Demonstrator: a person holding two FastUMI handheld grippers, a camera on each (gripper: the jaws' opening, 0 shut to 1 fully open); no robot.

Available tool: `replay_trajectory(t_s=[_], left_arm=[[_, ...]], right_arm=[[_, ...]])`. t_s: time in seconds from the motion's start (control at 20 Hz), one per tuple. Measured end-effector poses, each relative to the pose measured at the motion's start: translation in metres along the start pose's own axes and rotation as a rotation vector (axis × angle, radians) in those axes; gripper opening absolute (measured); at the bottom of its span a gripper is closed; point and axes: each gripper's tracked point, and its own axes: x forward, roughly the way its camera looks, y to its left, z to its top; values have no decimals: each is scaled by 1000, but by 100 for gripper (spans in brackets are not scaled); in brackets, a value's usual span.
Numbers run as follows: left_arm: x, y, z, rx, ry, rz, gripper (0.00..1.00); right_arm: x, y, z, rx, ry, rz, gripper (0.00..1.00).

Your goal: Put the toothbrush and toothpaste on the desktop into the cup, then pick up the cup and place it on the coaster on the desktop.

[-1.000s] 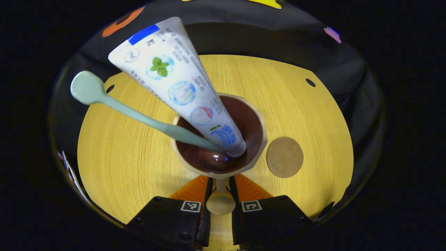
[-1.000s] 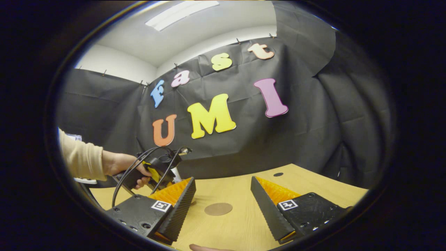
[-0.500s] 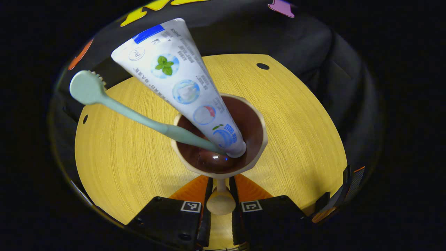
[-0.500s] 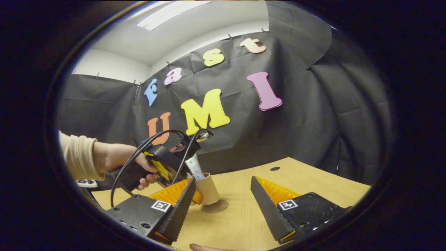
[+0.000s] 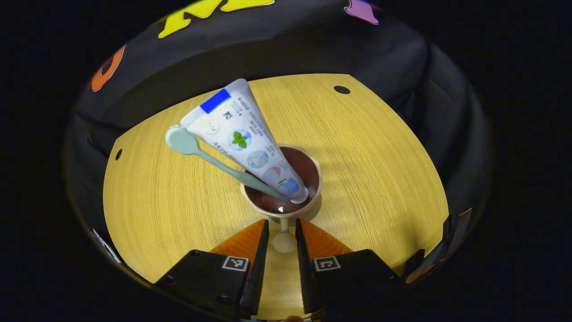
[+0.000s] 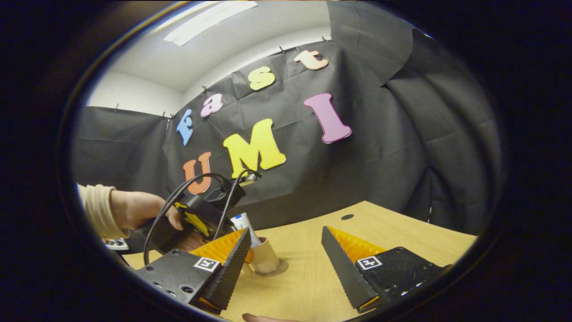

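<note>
The cup (image 5: 282, 192) stands upright on the coaster (image 6: 278, 270) on the wooden desktop (image 5: 384, 179), with the toothpaste (image 5: 250, 143) and the pale green toothbrush (image 5: 214, 158) leaning inside it toward the upper left. In the left gripper view, the left gripper (image 5: 282, 250) has its fingers a little apart on either side of the cup's handle, seemingly just clear of it. In the right gripper view, the right gripper (image 6: 286, 259) is spread wide and holds nothing, hanging above the desktop near the cup, while a hand (image 6: 134, 210) holds the left gripper.
</note>
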Motion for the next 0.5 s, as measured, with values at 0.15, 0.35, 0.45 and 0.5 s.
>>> replay_trajectory(t_s=[0.15,0.35,0.45,0.5], left_arm=[[-28,9,20,-29,-107,-9,59],[-63,17,39,-136,-269,-86,100],[-79,25,48,-161,-348,-95,100],[-86,31,50,-161,-383,-85,100]], right_arm=[[3,2,-2,-14,12,-14,95],[5,21,-7,-45,40,-23,95],[6,27,-8,-74,45,-48,92],[6,32,-12,-92,51,-50,95]])
